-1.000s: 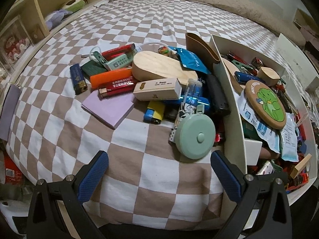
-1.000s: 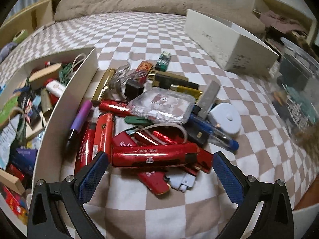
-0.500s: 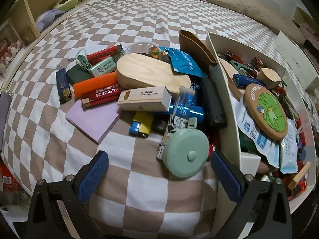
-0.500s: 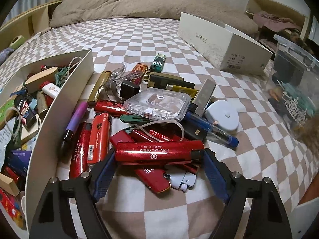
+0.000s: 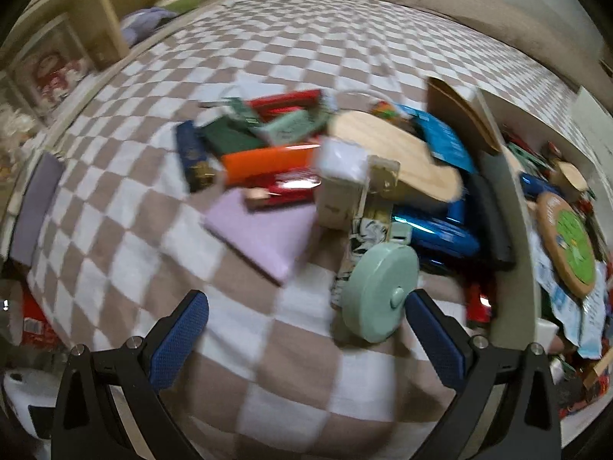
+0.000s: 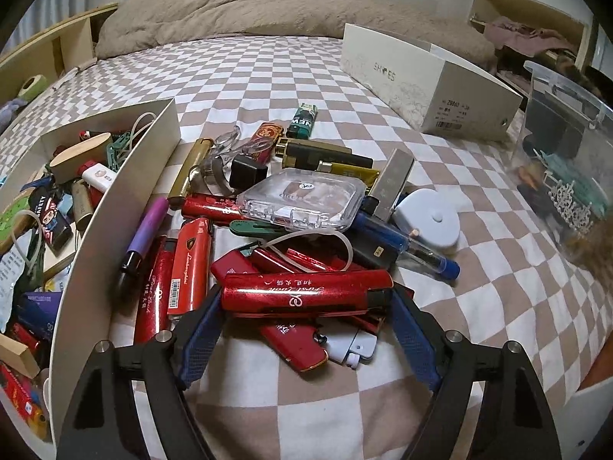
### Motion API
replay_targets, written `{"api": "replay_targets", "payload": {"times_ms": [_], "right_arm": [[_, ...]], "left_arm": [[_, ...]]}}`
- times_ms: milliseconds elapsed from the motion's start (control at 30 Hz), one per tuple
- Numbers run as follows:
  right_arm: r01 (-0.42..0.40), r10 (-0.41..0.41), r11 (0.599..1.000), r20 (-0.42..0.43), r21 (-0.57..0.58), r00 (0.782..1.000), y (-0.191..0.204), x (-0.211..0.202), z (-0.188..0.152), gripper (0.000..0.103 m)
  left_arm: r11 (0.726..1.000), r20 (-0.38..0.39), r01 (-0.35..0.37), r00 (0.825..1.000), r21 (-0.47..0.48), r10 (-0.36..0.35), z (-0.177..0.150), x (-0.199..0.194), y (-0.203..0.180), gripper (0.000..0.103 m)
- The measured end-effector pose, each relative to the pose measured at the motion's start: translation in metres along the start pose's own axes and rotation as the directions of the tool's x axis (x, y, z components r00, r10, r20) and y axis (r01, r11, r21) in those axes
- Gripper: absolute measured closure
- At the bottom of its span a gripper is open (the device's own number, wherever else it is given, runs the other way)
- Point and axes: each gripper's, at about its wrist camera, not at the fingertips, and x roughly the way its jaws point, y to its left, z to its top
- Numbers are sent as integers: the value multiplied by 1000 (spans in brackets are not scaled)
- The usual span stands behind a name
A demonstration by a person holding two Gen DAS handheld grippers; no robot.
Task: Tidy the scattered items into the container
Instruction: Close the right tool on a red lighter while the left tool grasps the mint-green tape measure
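Two grippers are in play, and only yours on the right has anything. Your right gripper (image 6: 306, 308) is closed on the red metallic lighter (image 6: 306, 294), which lies crosswise between the blue pads, one pad on each end. Just beyond and beneath it sits the heap: more red lighters, a clear plastic case (image 6: 302, 199), a blue pen (image 6: 406, 243) and a white heart-shaped tape measure (image 6: 429, 222) off to the right of the tips. The white container (image 6: 115, 207) stands to the left of that gripper, its near wall just beside a purple pen (image 6: 143, 235), already crowded inside. A white shoe box (image 6: 425, 84) lies far ahead on the right.

Your left gripper (image 5: 306, 329) stands wide open with nothing between its pads (the view is blurred). A mint-green round tape measure (image 5: 379, 295) sits just inside the right fingertip (image 5: 433, 341); whether they touch cannot be told. Ahead of it lie a lilac pad (image 5: 264, 230), an orange lighter (image 5: 268, 161) and a wooden paddle shape (image 5: 394, 153), all on the checkered bedspread (image 5: 237, 383). From this side the container's wall (image 5: 517, 253) rises to the right of the gripper.
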Motion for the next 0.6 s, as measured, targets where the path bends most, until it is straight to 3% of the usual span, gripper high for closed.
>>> {"api": "replay_targets", "payload": {"times_ms": [133, 233, 300, 400, 533, 600], "right_arm": [[-15, 15, 1000, -2, 19, 1000, -2, 0, -1, 19], [-20, 20, 999, 1, 29, 1000, -3, 0, -1, 19], [-25, 25, 999, 5, 38, 1000, -5, 0, -2, 20], [-41, 41, 997, 14, 60, 999, -10, -2, -3, 20], [-68, 66, 993, 18, 95, 998, -16, -2, -3, 20], [-67, 66, 993, 20, 97, 998, -16, -2, -3, 20]], "left_arm": [[997, 15, -68, 998, -21, 68, 6, 1, 17, 0], [997, 28, -82, 996, -5, 82, 6, 2, 19, 0], [997, 53, -76, 996, 14, 75, 5, 1, 16, 0], [997, 104, -9, 995, 77, 1, 1, -12, 2, 0], [983, 146, -30, 989, 180, 3, 2, -18, -18, 0], [974, 139, -47, 990, 220, 17, -1, -18, -31, 6]]}}
